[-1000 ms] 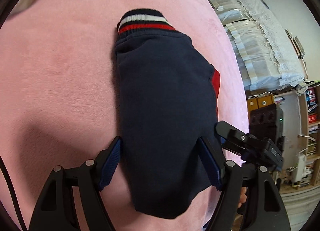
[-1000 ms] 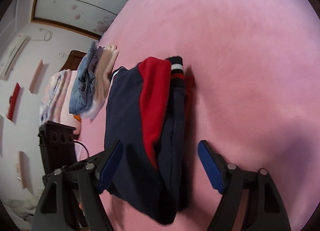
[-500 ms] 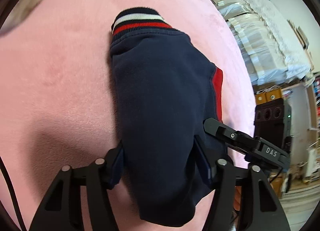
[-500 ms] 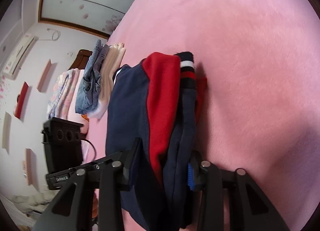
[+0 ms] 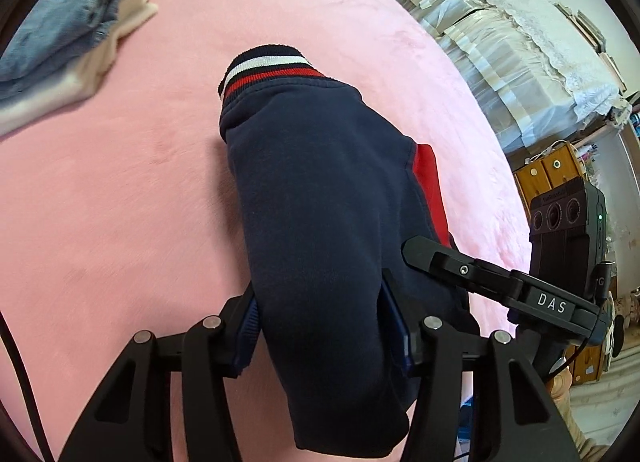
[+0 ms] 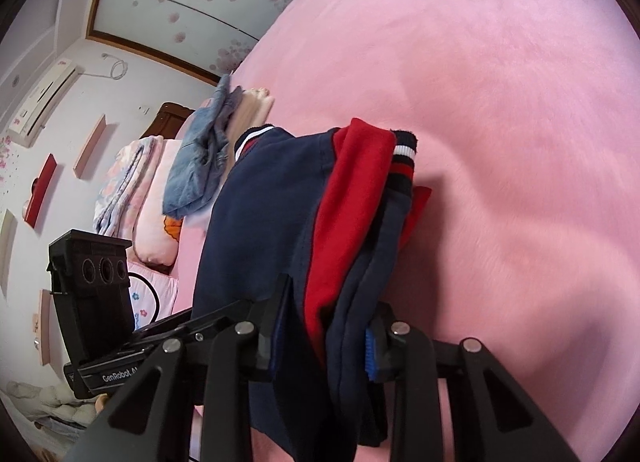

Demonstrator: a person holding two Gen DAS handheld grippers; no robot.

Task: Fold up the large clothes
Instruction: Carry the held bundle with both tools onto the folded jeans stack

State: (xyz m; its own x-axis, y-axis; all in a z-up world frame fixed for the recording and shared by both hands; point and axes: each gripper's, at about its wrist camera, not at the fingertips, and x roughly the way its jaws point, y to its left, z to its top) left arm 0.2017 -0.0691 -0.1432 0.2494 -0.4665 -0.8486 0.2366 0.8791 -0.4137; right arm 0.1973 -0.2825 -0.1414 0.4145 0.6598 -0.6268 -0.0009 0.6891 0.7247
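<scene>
the folded navy sweatshirt [image 5: 320, 198] lies on the pink bed [image 5: 120, 202], its near end raised and caught between both tools, its striped cuff [image 5: 268, 66] at the far end resting on the blanket. the left hand-held gripper [image 5: 320, 326] is clenched on the thick navy bundle, one blue pad pressed into each side. the right hand-held gripper [image 6: 324, 334] is clenched too, on the stacked edge where the red panel [image 6: 352, 202] and several navy layers meet.

the main risk is that the layers slip apart. the right grip pinches many thicknesses at once, and the innermost ones probably hold by friction alone; a quick lift or swing could let a layer slide out and the fold fall open. the far end hangs free of either grip, so it may drag on the fuzzy blanket and peel back, or the cuff may flop out to the side. if the two hands move at uneven speed or drift apart, the bundle could twist or stretch flat.

a pile of folded clothes [image 5: 68, 38], jeans on top, sits well apart toward the head of the bed; a careless placement there could knock that pile askew.
</scene>
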